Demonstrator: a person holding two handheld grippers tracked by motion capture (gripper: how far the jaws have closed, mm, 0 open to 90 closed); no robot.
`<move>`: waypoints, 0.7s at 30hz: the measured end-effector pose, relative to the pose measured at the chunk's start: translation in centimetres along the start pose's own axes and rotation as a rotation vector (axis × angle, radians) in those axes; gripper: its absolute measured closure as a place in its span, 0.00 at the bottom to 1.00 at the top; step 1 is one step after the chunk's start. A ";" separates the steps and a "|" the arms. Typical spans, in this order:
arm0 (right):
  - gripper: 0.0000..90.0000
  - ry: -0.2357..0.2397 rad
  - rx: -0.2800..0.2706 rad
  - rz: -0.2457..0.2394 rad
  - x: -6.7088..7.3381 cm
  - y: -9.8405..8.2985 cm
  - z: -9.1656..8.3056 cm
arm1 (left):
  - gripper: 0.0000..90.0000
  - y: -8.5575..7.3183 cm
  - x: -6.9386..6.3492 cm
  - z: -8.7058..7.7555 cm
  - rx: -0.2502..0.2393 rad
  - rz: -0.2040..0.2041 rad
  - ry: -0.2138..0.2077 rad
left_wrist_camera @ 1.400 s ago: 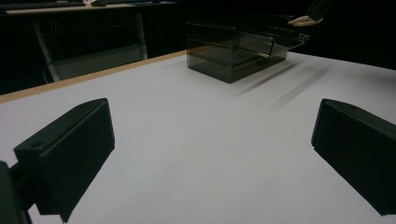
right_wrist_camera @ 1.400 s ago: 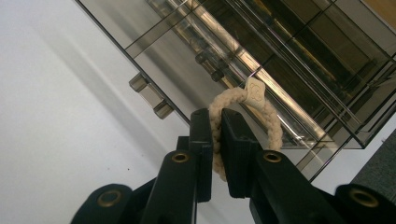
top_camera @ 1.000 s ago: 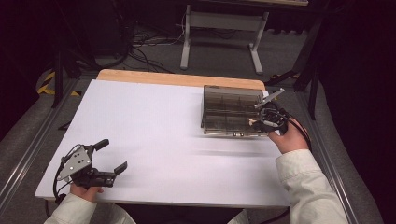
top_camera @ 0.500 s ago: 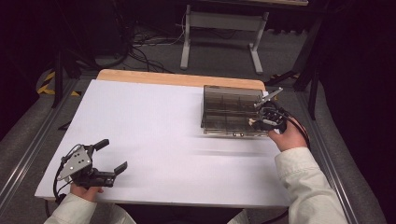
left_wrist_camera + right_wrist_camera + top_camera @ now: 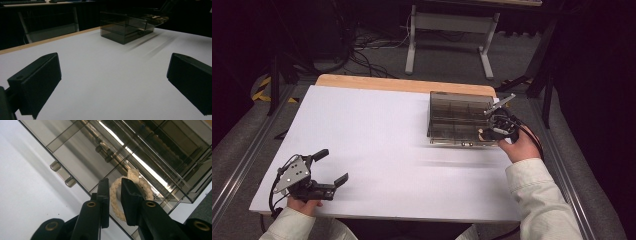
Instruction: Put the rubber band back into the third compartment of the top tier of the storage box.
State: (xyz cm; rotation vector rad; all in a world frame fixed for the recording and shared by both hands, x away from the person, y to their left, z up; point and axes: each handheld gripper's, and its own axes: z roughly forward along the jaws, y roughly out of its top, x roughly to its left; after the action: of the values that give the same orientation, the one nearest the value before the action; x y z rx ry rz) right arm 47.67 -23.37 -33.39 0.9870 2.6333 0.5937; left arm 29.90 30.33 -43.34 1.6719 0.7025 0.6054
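Spreading across most of the high view, broad white matte tabletop (image 5: pixel 377 145) with a pale wooden strip along its far edge. Standing on the far right part, smoky translucent plastic organiser box (image 5: pixel 459 125), rectangular, hard and glossy, split by thin walls into compartments, long axis across the table, two small latches on its near wall. Seen again from the left gripper view as a low dark block (image 5: pixel 125 28) at the far end of the white surface, and from the right gripper view as slanted clear panels (image 5: pixel 82 157) with reflections.

Held by the hand in the cream sleeve at the box's near right corner, right gripper (image 5: pixel 494 127), black and angular, jaws narrow and just opening a little. Between the jaws, small cream braided rope ring (image 5: pixel 117 197), soft, twisted in texture, round with no long axis, standing on edge with its opening facing the camera, a small square cream tag at its top. Lying in the near right compartment of the box (image 5: pixel 484 133); left pad touching or all but touching the rope, right pad apart from it, so loosened rather than clamped.

Resting near the table's near left corner, left gripper (image 5: pixel 329 167), black with a grey three-cornered plate, jaws spread wide (image 5: pixel 112 85), pointing towards the box, nothing between.
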 end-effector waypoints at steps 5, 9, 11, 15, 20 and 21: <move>0.92 -0.016 -0.029 -0.012 0.4 0.0 -0.5 | 0.00 0.0 0.0 0.0 0.000 0.001 0.000; 0.97 -0.027 -0.065 -0.021 0.8 0.0 -1.2 | 0.00 0.0 0.0 0.0 0.001 0.000 0.001; 1.00 -0.031 -0.082 -0.036 1.1 0.0 -1.6 | 0.00 0.0 0.0 0.0 -0.001 0.001 0.000; 1.00 -0.032 -0.100 -0.062 2.0 0.1 -2.0 | 0.00 0.0 0.0 0.0 0.000 0.000 0.000; 1.00 -0.029 -0.120 -0.093 2.9 0.3 -2.4 | 0.00 0.0 0.0 -0.1 -0.003 0.000 0.002; 1.00 -0.028 -0.126 -0.100 3.2 0.3 -2.6 | 0.00 0.0 0.0 -0.1 -0.003 0.001 0.002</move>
State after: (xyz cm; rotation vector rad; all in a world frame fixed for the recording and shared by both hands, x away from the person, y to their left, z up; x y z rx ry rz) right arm 44.56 -21.75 -31.30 0.8163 2.5675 0.7066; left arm 29.84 30.34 -43.30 1.6694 0.7027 0.6083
